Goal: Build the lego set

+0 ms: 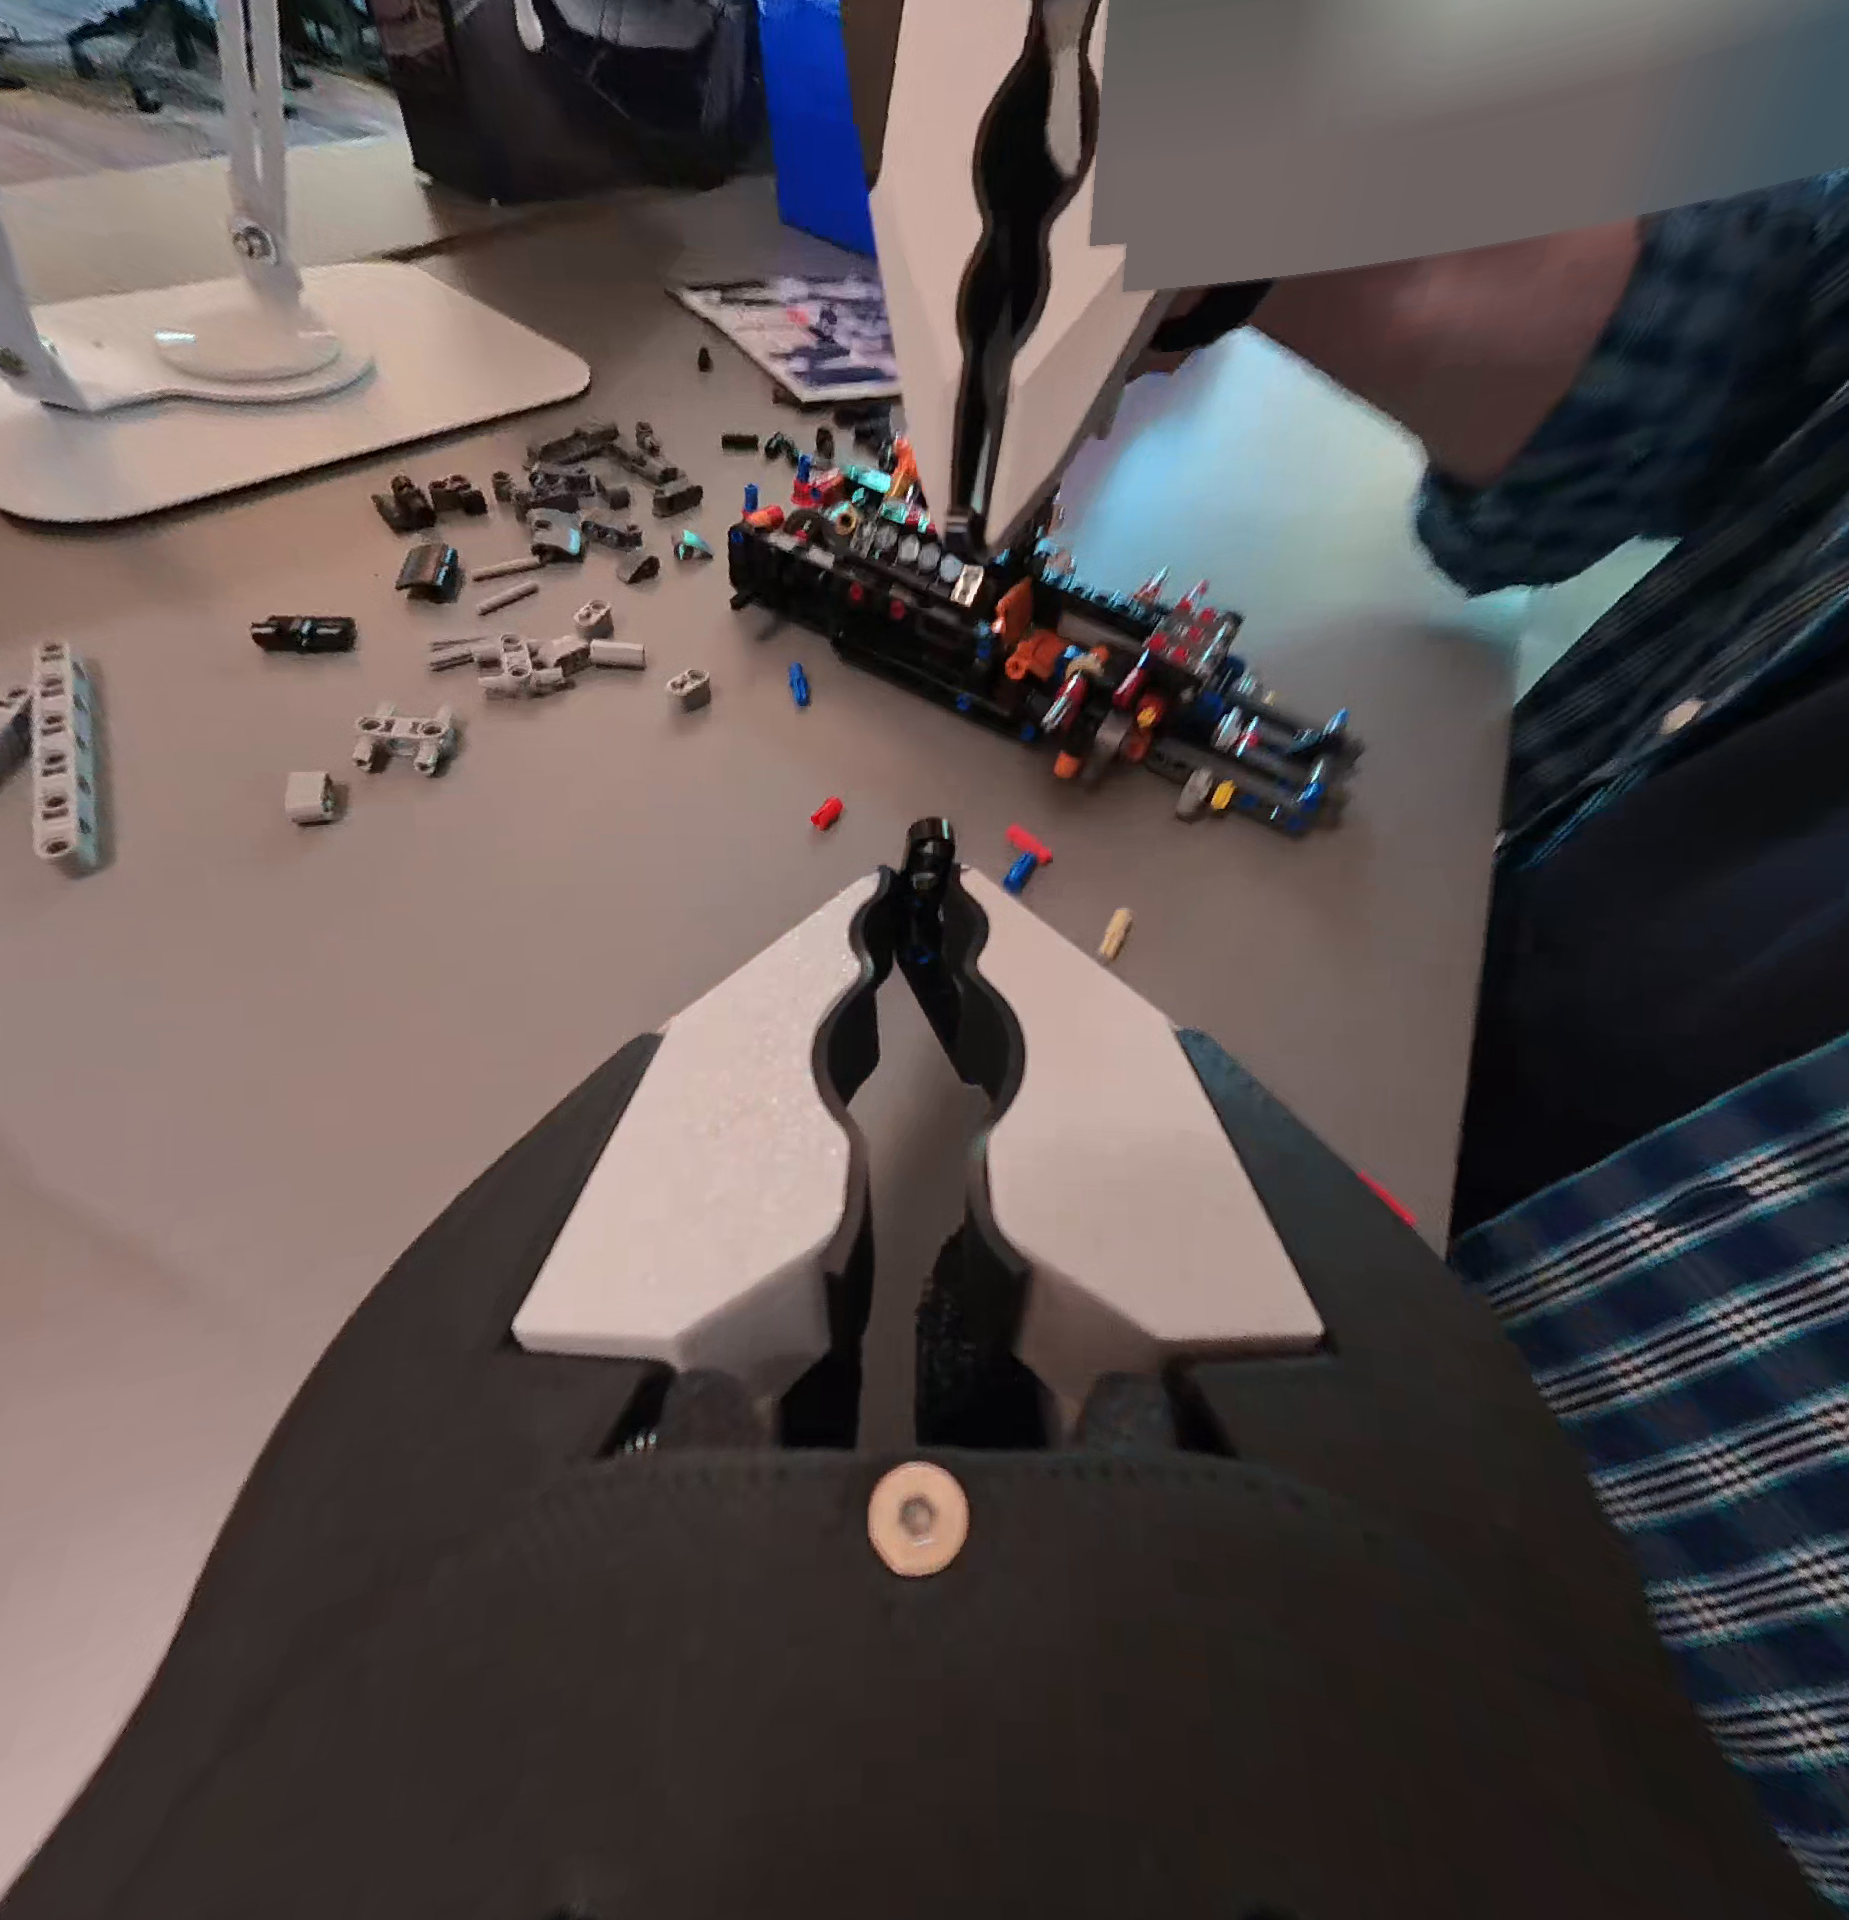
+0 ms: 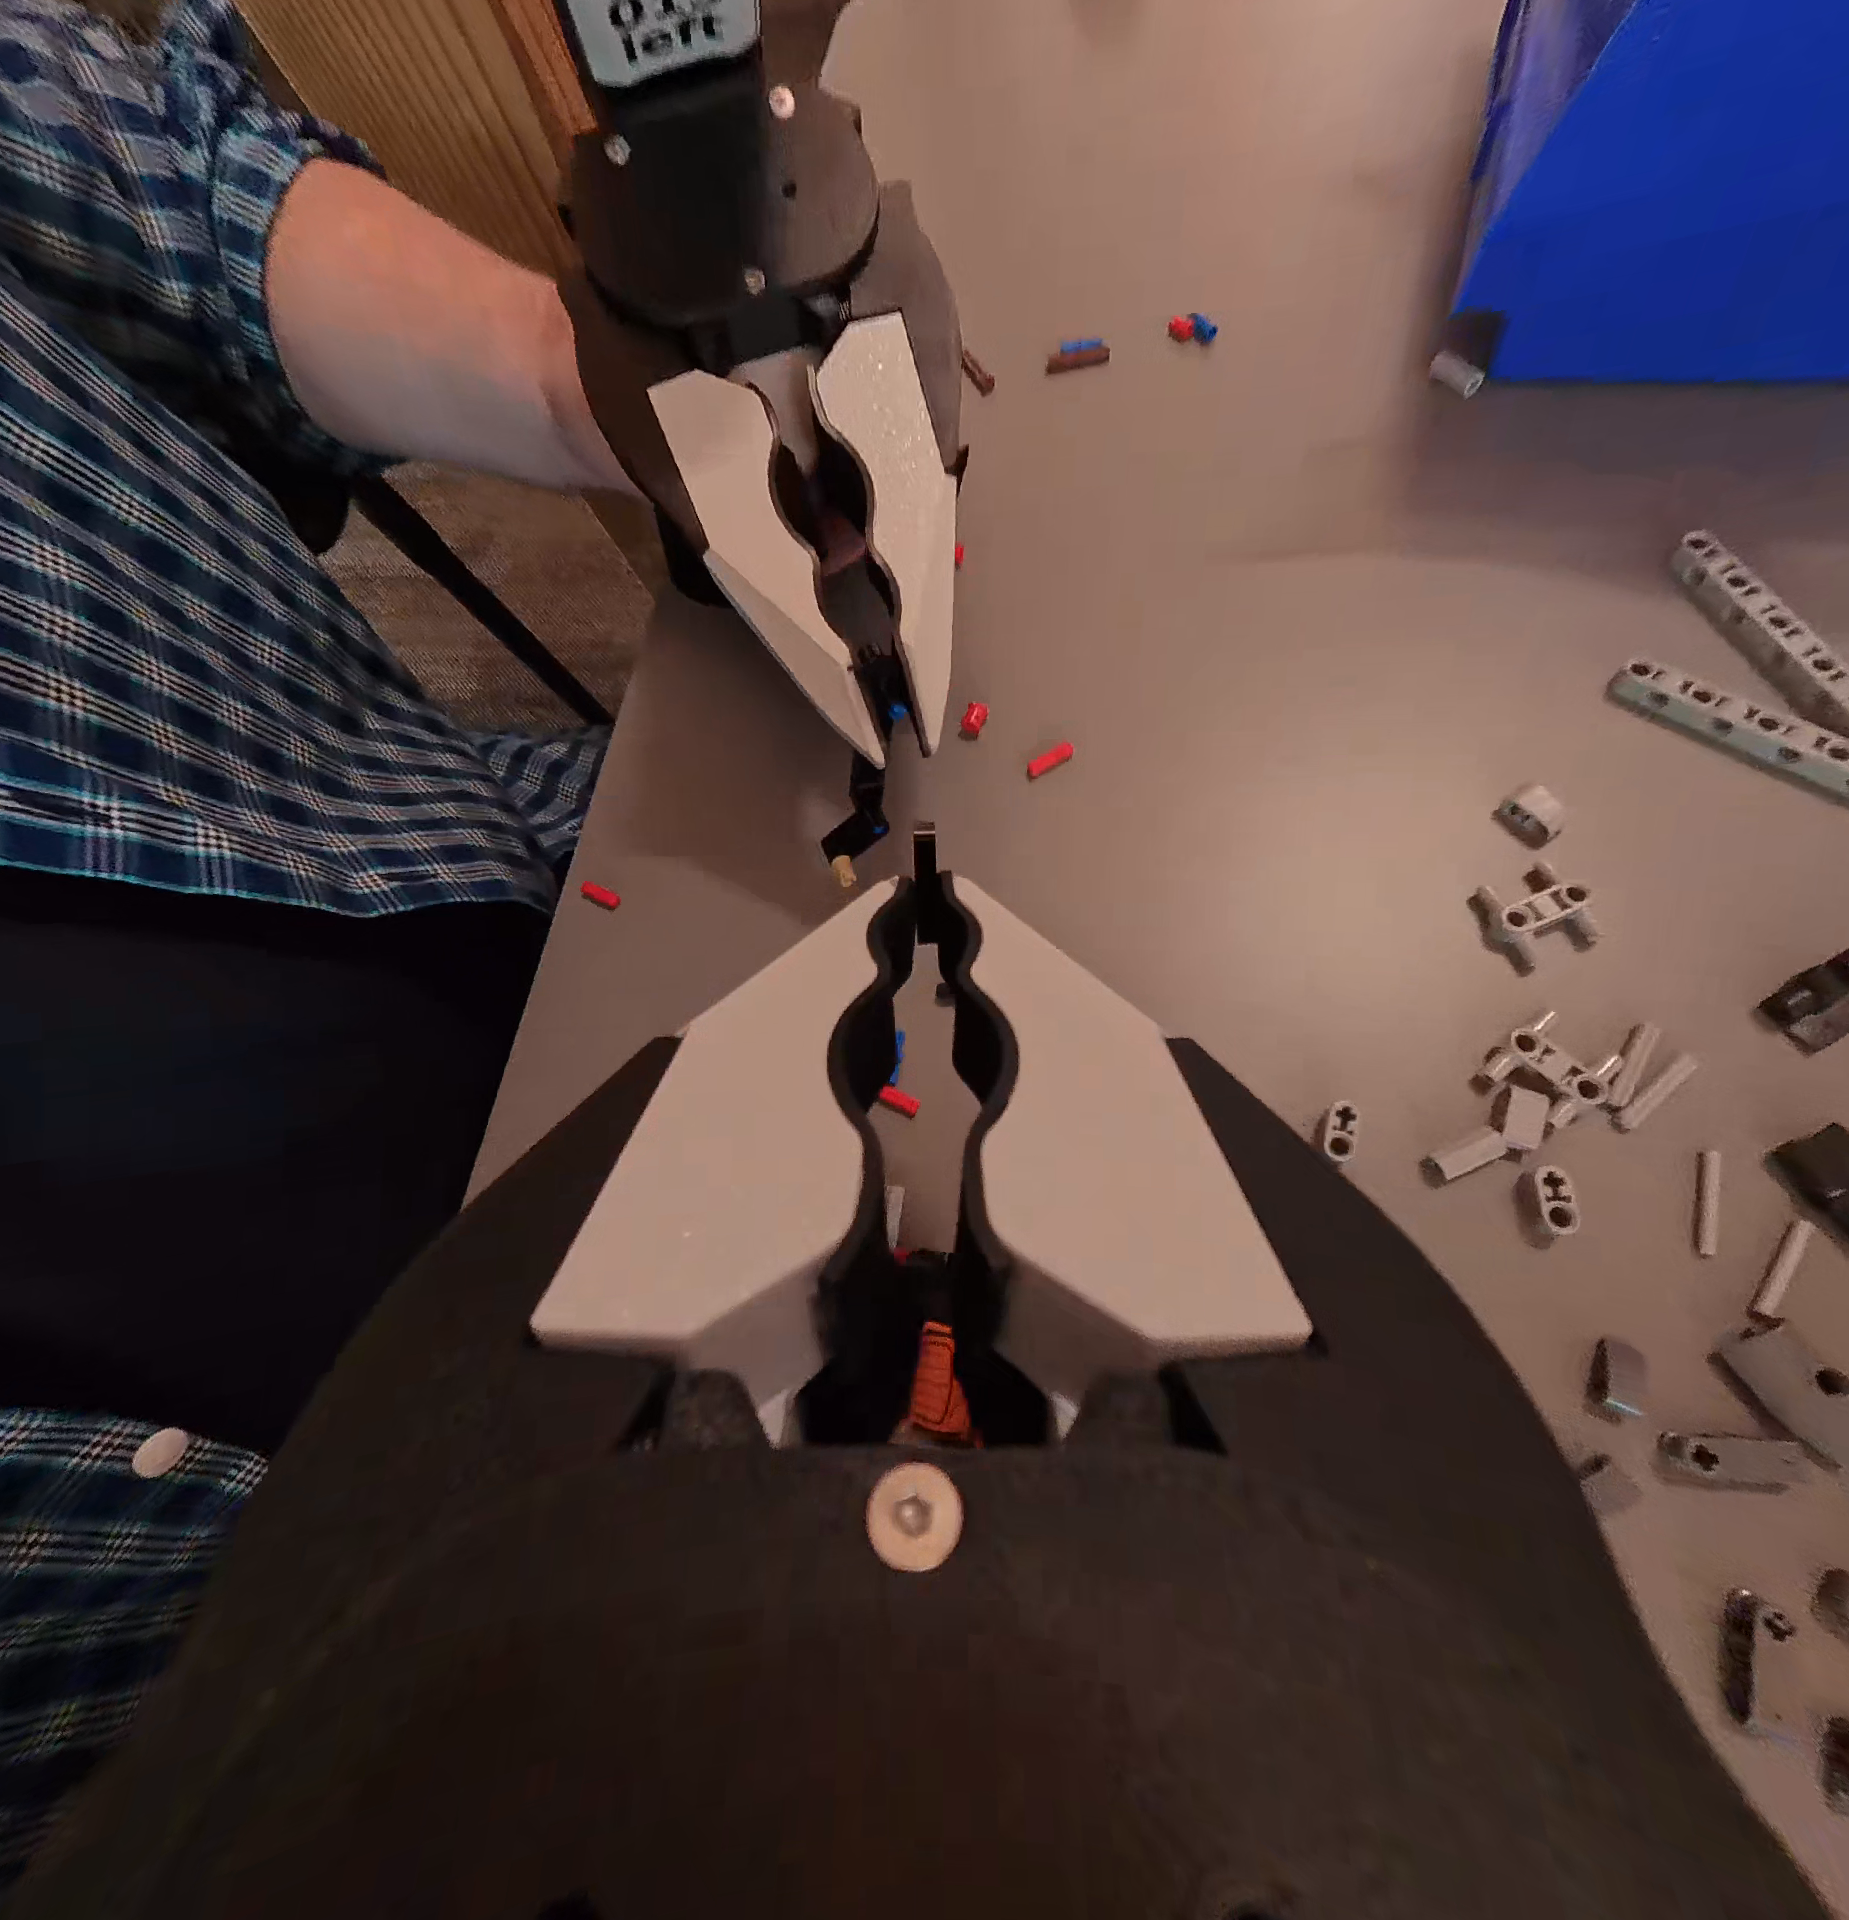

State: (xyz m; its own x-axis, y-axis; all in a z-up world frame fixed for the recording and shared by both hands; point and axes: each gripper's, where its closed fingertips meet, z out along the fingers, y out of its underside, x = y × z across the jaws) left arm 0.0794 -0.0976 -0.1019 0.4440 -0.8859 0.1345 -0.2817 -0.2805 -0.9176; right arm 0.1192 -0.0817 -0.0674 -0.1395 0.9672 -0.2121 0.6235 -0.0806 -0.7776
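1. Looking maybe halfway done: a long black assembly point(image 1: 1034, 634) with orange, red and blue bits lies on the grey table point(image 1: 587, 935).
2. Left gripper point(image 1: 925, 878) is clamped on a small black sub-assembly point(image 2: 866, 800).
3. Right gripper point(image 2: 925, 894) pinches a thin black piece point(image 2: 924, 878).
4. Plenty left: loose grey parts point(image 2: 1543, 1091), grey beams point(image 2: 1772, 686), red pins point(image 2: 1050, 761) scattered about.

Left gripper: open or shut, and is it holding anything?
Shut on a black piece. The left gripper's fingertips pinch it, and in the right wrist view the piece hangs below those tips.
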